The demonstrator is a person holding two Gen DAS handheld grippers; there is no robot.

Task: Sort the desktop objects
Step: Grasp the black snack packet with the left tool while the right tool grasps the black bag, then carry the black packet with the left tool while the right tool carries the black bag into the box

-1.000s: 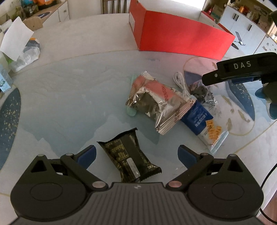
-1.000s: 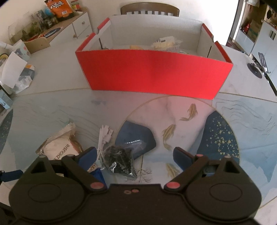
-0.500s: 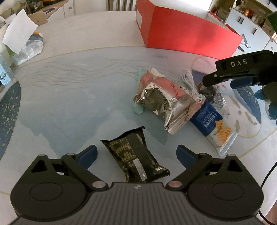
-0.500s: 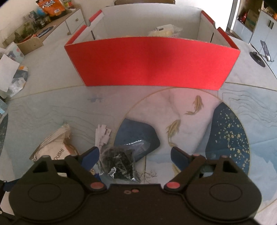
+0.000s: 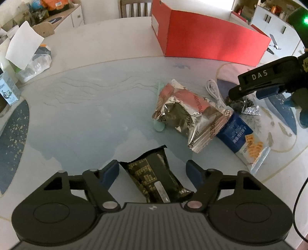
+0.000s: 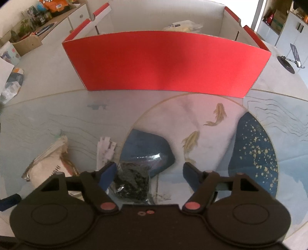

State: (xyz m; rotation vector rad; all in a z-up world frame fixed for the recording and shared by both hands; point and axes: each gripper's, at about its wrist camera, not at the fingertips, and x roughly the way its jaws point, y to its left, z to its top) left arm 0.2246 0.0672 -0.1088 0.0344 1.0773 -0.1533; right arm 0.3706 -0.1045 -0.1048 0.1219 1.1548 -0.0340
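Closing the wide-open left claw squarely across the dark snack packet on the table would work best, since its long axis runs from 11 to 5 o'clock between the fingers, while the open right claw straddles a small black-filled bag.

Dark gold-printed snack packet flat on table, silver foil bag beyond

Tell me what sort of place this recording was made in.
Probably a home dining room or kitchen corner. A wooden chair is drawn up to a round table with a painted fish cover, white cabinets line the walls, and snack packets lie about.
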